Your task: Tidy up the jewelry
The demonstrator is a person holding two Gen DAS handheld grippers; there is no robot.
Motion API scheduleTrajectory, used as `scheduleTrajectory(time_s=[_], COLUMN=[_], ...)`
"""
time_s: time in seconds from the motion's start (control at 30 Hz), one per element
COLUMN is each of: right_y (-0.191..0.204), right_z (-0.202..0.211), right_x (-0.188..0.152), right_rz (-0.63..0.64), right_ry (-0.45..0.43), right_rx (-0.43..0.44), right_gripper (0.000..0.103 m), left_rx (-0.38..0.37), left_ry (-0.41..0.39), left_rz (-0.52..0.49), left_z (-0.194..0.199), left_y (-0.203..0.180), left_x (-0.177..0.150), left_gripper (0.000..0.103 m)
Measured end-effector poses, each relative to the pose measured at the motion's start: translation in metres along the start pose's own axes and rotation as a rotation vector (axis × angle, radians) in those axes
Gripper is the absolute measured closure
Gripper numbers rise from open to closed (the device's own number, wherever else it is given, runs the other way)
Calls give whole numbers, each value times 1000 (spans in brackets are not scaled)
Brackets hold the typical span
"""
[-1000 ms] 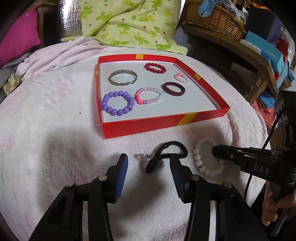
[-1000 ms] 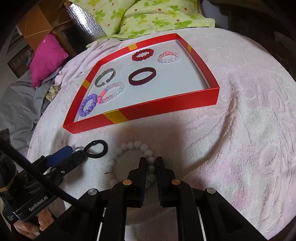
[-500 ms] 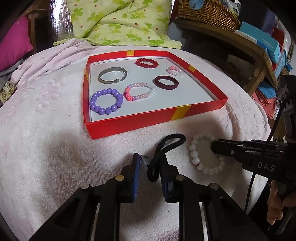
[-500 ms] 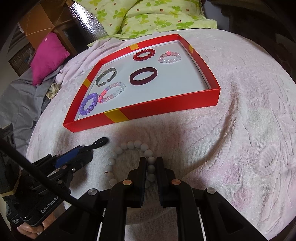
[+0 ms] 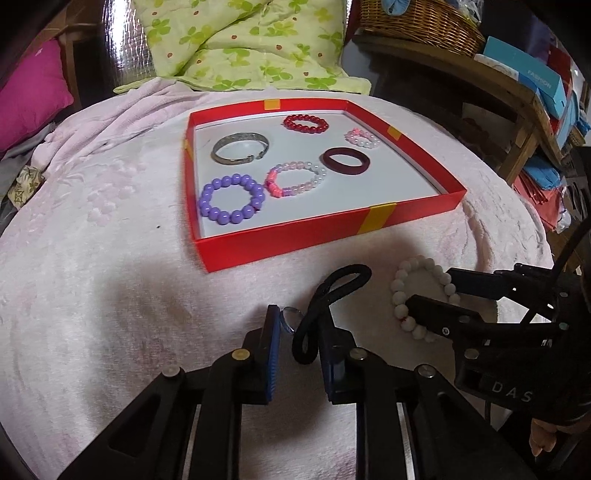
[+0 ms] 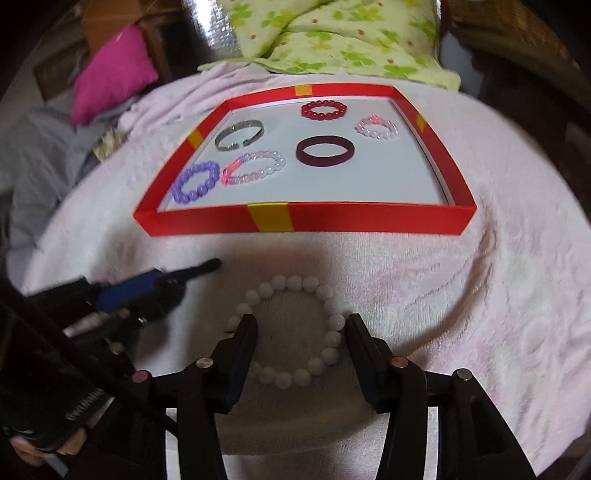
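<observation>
A red tray (image 5: 332, 232) (image 6: 369, 219) on the pink blanket holds several bracelets, among them a purple bead one (image 5: 231, 199), a silver bangle (image 5: 240, 147) and a dark red ring (image 5: 346, 161). My left gripper (image 5: 297, 332) is shut on a black cord loop with a clear charm (image 5: 328, 295), lifted just off the blanket. My right gripper (image 6: 301, 332) is open, its fingers on either side of a white bead bracelet (image 6: 291, 332) (image 5: 406, 295) lying in front of the tray.
A green patterned quilt (image 5: 240, 44) and a magenta pillow (image 5: 26, 92) lie behind the tray. A wooden shelf with a wicker basket (image 5: 417, 18) and boxes stands at the right. The blanket's edge drops off at the right.
My left gripper closed on the black cord loop and raised it slightly. My right gripper went from shut to open and now straddles the white bead bracelet.
</observation>
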State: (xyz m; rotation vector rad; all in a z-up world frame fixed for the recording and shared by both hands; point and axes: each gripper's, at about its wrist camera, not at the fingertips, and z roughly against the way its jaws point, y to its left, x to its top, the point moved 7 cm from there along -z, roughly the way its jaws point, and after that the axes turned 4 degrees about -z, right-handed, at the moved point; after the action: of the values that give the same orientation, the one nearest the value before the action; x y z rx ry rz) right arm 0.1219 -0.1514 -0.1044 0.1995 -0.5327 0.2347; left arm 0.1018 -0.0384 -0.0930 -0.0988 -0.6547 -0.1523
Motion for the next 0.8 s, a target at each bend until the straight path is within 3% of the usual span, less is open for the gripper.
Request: scheduleTrajectory(time_s=[0.13,0.3,0.4,0.8], right_y=[-3,-9,-12,-14], right_z=[0,1,1,2], right_x=[1,3,4,3], right_rz=[-3,-13,-21,-42], right_ry=[-4,-12,-13,-10], right_rx=[-16,-32,-34,-13], right_gripper=[55,72,76,77], left_rx=[24,50,64,82], left_ry=[0,4,5,18], left_rz=[7,24,24,22], left_z=[3,4,5,2], left_y=[11,22,25,27], left_x=[-2,-5,-6,-8], left_gripper=[82,82,82,81])
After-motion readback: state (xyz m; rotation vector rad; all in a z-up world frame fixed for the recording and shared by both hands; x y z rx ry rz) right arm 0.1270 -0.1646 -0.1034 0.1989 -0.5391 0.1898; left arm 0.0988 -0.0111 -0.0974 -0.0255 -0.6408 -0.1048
